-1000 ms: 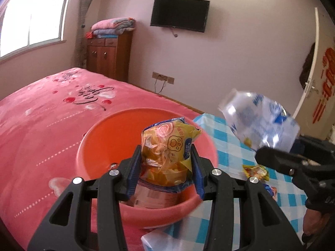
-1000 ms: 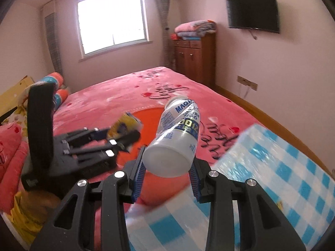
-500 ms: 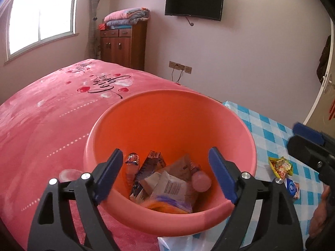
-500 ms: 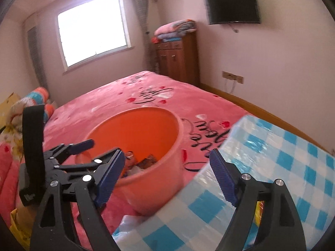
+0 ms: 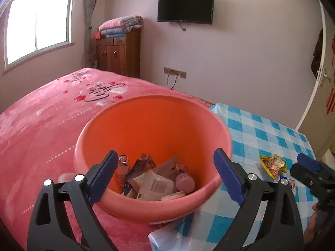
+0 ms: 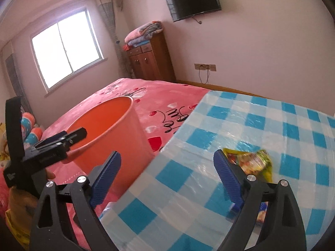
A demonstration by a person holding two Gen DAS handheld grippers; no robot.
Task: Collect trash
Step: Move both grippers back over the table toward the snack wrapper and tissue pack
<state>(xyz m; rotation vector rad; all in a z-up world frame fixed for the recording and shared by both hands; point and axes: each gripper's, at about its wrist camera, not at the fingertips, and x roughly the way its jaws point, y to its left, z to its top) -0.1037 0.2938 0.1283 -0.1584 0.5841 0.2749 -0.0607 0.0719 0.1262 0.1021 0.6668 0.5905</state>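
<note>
**Reaching for the next wrapper on the checked cloth**

Both grippers are seen with jaws spread wide, just opened, and nothing is caught between either pair. The left gripper (image 5: 165, 175) hangs over the orange bucket (image 5: 98, 125), where cartons, papers and a small bottle are already heaped at the bottom. The right gripper (image 6: 167, 175) is pointed at the blue-checked tablecloth (image 6: 261, 125), with the yellow snack wrapper (image 6: 251, 161) lying just beyond its right finger. A second small packet (image 5: 291, 185) is glimpsed close by, half hidden. The wrapper is judged to be featherlight, crinkly and slick, likely to skate on the glossy cloth if nudged. A pinch across a raised, crumpled fold looks safest, with the jaws brought down astride it, not pushed in from one side.
</note>
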